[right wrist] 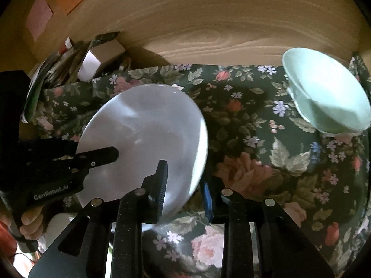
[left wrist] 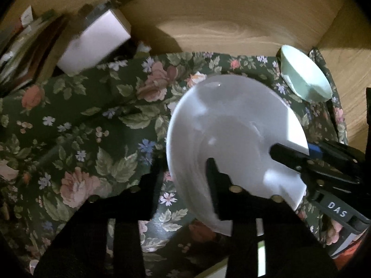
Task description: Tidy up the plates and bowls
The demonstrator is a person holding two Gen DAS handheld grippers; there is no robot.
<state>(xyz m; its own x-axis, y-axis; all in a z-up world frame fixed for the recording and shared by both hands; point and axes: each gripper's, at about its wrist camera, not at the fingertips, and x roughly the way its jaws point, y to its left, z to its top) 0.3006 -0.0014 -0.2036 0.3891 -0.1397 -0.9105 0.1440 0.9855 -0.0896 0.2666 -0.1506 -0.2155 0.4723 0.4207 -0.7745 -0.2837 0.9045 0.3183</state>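
A white plate (left wrist: 231, 120) (right wrist: 148, 120) hangs tilted over a dark floral cloth (left wrist: 92, 127) (right wrist: 255, 162), held from two sides. My left gripper (left wrist: 184, 165) is shut on its left rim; in the right wrist view one of its fingers (right wrist: 104, 155) lies across the plate's top. My right gripper (right wrist: 184, 176) is shut on the opposite rim, one finger above the plate and the blue-padded one below. Its upper finger (left wrist: 285, 150) shows in the left wrist view. A pale green bowl (left wrist: 306, 76) (right wrist: 324, 92) sits on the cloth at the far right, apart from both grippers.
A wooden wall (left wrist: 231, 11) (right wrist: 231, 23) backs the cloth and turns a corner by the bowl. At the back left a white box (left wrist: 92, 39) (right wrist: 89, 64) leans beside a stack of books and papers (left wrist: 23, 46) (right wrist: 53, 69). A person's hand (right wrist: 30, 222) grips the left tool.
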